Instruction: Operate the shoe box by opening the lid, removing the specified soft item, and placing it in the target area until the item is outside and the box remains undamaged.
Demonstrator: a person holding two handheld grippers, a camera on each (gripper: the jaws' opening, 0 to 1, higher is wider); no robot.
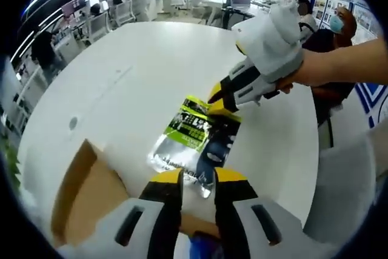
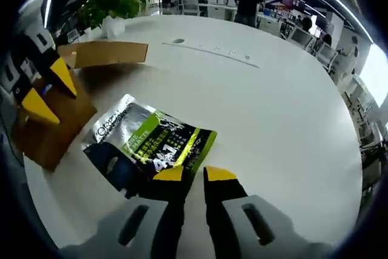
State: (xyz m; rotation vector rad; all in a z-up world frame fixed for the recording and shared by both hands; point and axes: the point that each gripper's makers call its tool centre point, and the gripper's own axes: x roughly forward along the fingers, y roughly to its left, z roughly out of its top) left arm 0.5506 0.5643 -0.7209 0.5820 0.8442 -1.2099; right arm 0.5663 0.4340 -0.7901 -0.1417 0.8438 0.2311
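Left gripper view: soft foil pouch point(image 1: 193, 141), silver, green and dark print, flat on the white surface point(image 1: 133, 83) at frame centre, outside the brown cardboard shoe box point(image 1: 85, 195) at lower left. Left hand-held gripper point(image 1: 198, 177): jaws nearly together over the near edge; grip uncertain. Right hand-held gripper point(image 1: 225, 98): apparently pinching the far corner. Judged light, limp, slippery, crinkly; take by an edge seam. Box stiff, matte.

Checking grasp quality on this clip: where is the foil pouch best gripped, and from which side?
The foil pouch lies flat on the white table, so its flat face likely gives the jaws nothing to close on. Best bet is a thin edge, approached low from the open table side away from the cardboard box, as the right gripper is doing.
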